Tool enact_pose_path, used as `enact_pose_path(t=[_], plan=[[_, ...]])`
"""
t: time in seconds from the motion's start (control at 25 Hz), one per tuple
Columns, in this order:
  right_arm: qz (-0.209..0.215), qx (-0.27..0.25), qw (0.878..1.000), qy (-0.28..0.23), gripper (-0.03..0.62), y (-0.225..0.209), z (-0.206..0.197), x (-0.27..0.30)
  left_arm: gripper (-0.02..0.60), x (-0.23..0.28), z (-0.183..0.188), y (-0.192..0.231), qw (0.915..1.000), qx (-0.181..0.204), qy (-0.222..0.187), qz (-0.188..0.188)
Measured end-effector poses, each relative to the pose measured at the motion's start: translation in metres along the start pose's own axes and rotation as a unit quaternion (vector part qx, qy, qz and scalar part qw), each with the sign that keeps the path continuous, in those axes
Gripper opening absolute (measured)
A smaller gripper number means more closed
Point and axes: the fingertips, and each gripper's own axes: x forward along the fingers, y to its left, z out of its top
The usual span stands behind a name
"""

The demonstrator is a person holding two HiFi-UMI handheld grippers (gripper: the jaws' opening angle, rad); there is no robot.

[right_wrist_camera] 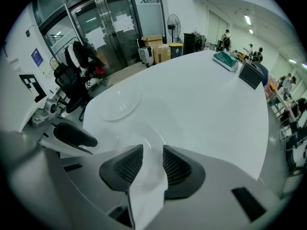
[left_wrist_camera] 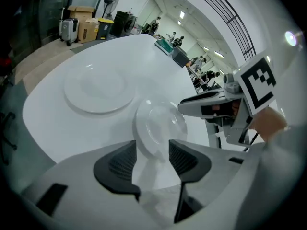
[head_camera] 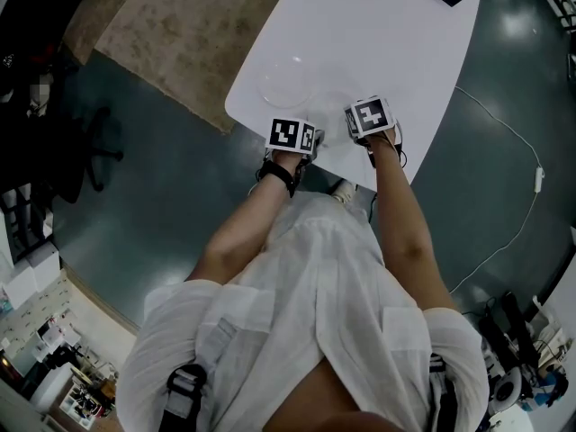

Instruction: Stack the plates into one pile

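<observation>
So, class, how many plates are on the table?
2. A larger plate lies farther out on the table; a smaller plate sits nearer the front edge. None seems hidden.

My left arm (head_camera: pixel 241 232) and right arm (head_camera: pixel 407 232), both bare, reach forward and down, side by side. My left gripper (left_wrist_camera: pixel 152 159) tilts downward with its jaws standing wide apart. My right gripper (right_wrist_camera: pixel 152 166) sits just beside it, angled steeply down, its jaws also apart but with a narrower gap. The left marker cube (head_camera: pixel 290 134) and right marker cube (head_camera: pixel 371 115) face up at me.
</observation>
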Motion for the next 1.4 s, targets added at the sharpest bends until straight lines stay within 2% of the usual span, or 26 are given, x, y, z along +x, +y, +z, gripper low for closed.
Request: enact_pose_path(t=[0.16, 0.52, 0.84, 0.96, 1.12, 1.32, 1.4], plan=[[0.008, -0.010, 1.000, -0.010, 0.155, 0.009, 0.011, 0.000, 0.221, -0.007, 0.001, 0.005, 0.9999, 0.011, 0.001, 0.006], [0.028, -0.030, 0.999, -0.017, 0.164, 0.036, 0.047, 0.011, 0.199, -0.037, 0.013, 0.046, 0.9996, -0.019, -0.019, -0.003], [0.037, -0.026, 0.999, -0.003, 0.183, 0.051, 0.071, 0.033, 0.195, -0.062, 0.038, 0.101, 0.9975, -0.043, -0.045, 0.035], [0.034, -0.011, 0.999, 0.024, 0.190, 0.053, 0.070, 0.039, 0.195, -0.064, 0.046, 0.119, 0.9970, -0.049, -0.042, 0.044], [0.042, -0.006, 0.999, 0.011, 0.203, 0.052, 0.085, 0.053, 0.195, -0.059, 0.058, 0.138, 0.9964, -0.054, -0.033, 0.056], [0.041, 0.009, 0.999, 0.024, 0.207, 0.048, 0.086, 0.065, 0.193, -0.053, 0.068, 0.151, 0.9965, -0.044, -0.018, 0.069], [0.044, 0.018, 0.999, 0.025, 0.210, 0.046, 0.088, 0.069, 0.170, -0.050, 0.069, 0.153, 0.9966, -0.038, -0.006, 0.072]])
